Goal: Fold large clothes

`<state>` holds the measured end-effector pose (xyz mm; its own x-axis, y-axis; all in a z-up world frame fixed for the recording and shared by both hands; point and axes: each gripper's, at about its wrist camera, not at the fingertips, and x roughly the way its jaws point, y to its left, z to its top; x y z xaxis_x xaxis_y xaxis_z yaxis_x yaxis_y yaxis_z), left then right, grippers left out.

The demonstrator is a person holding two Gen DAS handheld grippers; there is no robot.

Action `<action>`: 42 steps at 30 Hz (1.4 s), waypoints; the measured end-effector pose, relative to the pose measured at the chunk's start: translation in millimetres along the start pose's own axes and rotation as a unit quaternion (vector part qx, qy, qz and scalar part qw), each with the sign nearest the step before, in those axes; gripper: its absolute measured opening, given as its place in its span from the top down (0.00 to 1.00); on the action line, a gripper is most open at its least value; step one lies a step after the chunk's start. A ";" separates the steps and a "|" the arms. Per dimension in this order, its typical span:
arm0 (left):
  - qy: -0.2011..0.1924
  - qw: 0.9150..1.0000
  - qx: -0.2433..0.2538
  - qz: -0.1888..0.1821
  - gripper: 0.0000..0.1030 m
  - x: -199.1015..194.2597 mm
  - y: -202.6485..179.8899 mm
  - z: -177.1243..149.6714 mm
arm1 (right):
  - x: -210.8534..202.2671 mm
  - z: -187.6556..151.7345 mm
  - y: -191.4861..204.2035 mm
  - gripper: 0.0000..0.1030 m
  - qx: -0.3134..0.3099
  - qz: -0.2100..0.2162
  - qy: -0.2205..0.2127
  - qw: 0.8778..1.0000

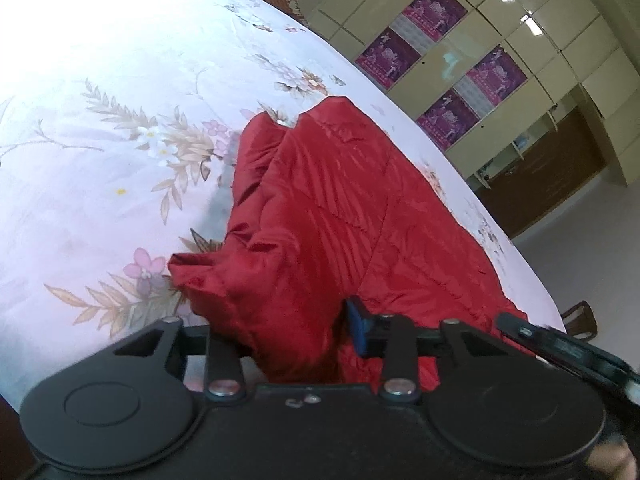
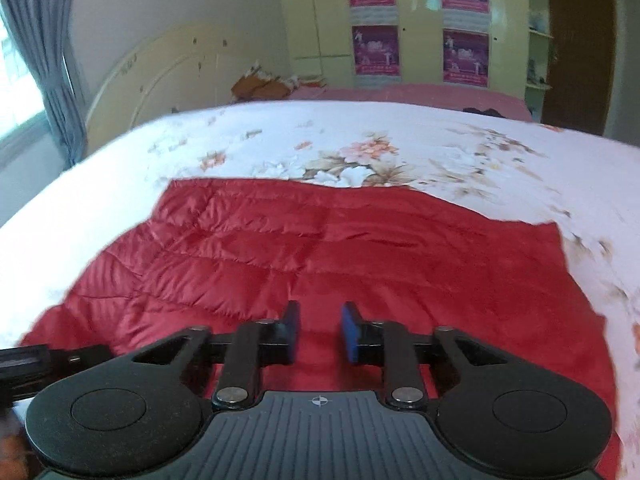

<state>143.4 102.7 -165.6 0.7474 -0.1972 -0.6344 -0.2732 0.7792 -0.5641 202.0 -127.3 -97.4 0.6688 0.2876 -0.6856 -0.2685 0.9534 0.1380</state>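
A red quilted jacket [image 1: 320,216] lies on a bed with a white floral cover [image 1: 100,120]. My left gripper [image 1: 304,332] is shut on a bunched fold of the jacket, which drapes over and hides its left finger; the blue right finger pad [image 1: 357,328] shows. In the right wrist view the jacket [image 2: 320,248] lies spread flat on the cover [image 2: 400,148]. My right gripper [image 2: 320,332] is open just above the jacket's near part, with nothing between its blue pads. The right gripper's edge [image 1: 560,344] shows in the left wrist view.
A cream headboard [image 2: 160,76] and a grey curtain [image 2: 44,40] stand at the far left. Yellow-green wardrobes with purple posters [image 2: 420,20] line the far wall. A brown door [image 2: 580,48] is at the right. A pink sheet [image 2: 400,94] with clutter lies behind the cover.
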 end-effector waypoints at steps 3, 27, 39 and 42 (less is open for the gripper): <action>-0.001 1.000 0.019 -0.007 0.69 -2.9 -1.9 3.3 | 27.0 -6.0 8.8 0.78 -0.020 -0.008 0.025 0.999; -0.061 0.973 0.221 -0.032 0.76 -45.8 -82.5 2.2 | 30.7 -42.6 14.4 0.79 -0.067 0.001 0.049 0.997; -0.029 0.920 0.372 -0.122 0.76 -35.7 -216.5 -46.7 | -68.2 -39.9 -77.3 0.78 0.020 -0.030 0.023 0.999; -0.007 0.908 0.394 -0.144 0.76 -19.5 -236.9 -75.0 | -91.1 -57.2 -108.4 0.78 0.047 -0.055 0.024 0.997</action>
<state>148.1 -122.7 -59.3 0.7278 -0.4574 -0.5109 0.4490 0.8810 -0.1492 130.5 -262.1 -90.7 0.6557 0.1776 -0.7338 -0.1269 0.9840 0.1248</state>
